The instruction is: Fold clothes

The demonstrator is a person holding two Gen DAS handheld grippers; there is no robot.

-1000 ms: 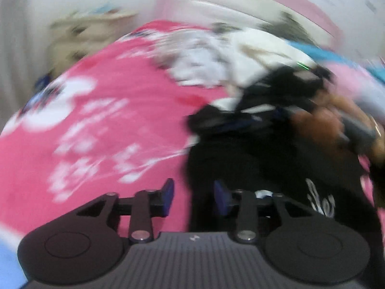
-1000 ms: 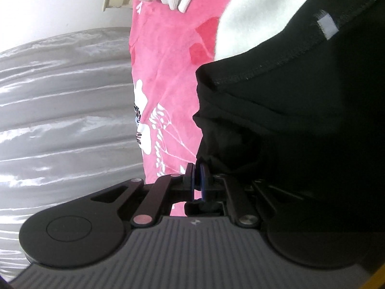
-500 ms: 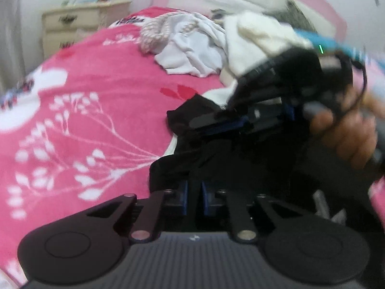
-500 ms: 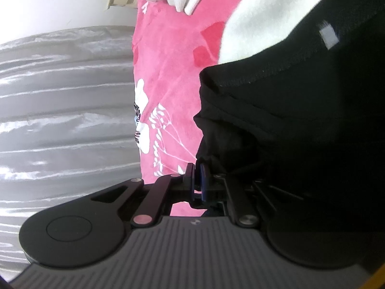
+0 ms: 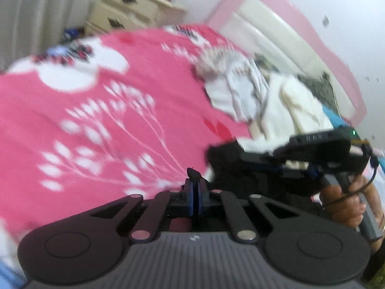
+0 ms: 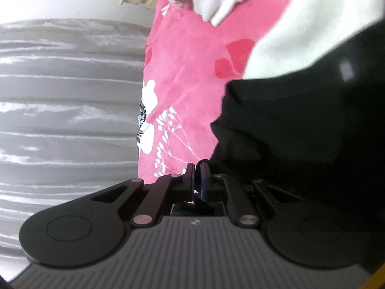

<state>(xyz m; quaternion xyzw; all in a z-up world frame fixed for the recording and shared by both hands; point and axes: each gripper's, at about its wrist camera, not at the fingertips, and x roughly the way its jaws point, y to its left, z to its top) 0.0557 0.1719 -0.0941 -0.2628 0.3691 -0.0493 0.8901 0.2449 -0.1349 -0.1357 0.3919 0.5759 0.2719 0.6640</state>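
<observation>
Jaws on both my left gripper and right gripper are clamped on the black shirt, ready to lift and spread it across the bed.

Black garment, bunched and lifted over pink floral bedspread, edge overlapping cream clothing

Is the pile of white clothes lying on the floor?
No, the white clothes lie on the pink bedspread, close to the headboard.
</observation>
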